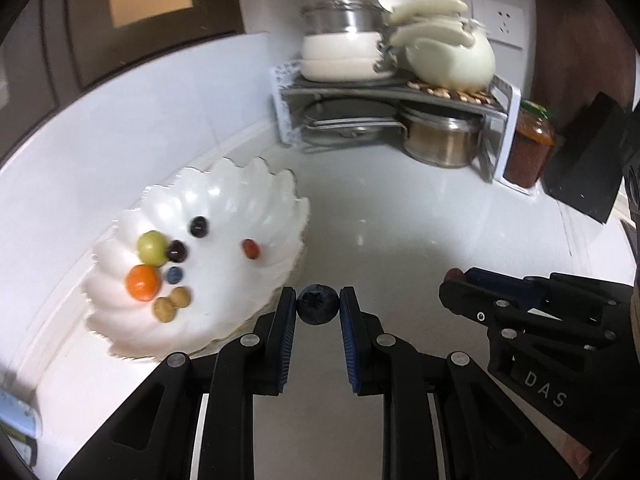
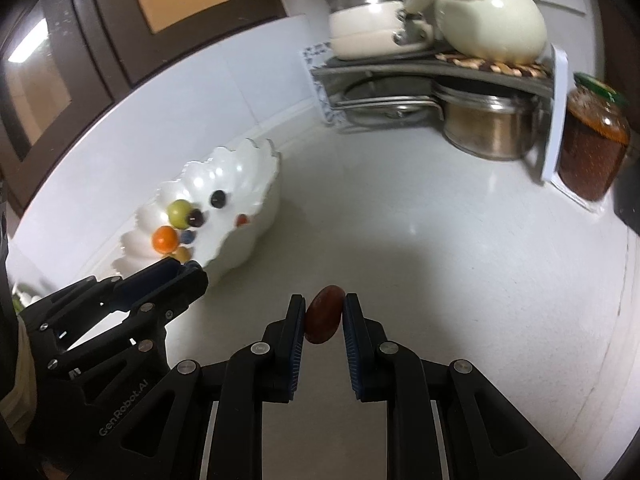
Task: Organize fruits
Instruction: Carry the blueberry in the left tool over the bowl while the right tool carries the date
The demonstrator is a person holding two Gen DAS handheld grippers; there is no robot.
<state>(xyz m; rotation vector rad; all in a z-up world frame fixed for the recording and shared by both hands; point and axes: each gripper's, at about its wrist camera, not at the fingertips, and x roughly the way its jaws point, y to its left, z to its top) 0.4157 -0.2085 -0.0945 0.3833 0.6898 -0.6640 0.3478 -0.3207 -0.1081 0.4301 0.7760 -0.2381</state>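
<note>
A small round dark blueberry [image 1: 317, 305] is clamped across its middle by the left gripper [image 1: 318, 308] at lower centre, beside the scalloped white porcelain bowl [image 1: 256, 184]; being soft and light, it is judged easily crushed. A smooth reddish-brown oval fruit [image 2: 325, 314], likely slippery, is pinched by the right gripper [image 2: 324, 316].

Your left hand-held gripper [image 1: 318, 310] points forward and downward, its two fingers drawn in until the blue pads [image 1: 287, 344] press either side of a blueberry [image 1: 317, 309]. Your right hand-held gripper [image 2: 325, 316] is angled downward likewise, its pads [image 2: 352, 344] clamped on a reddish-brown oval fruit [image 2: 325, 314]. The two grippers sit side by side, tips near each other but apart.
</note>
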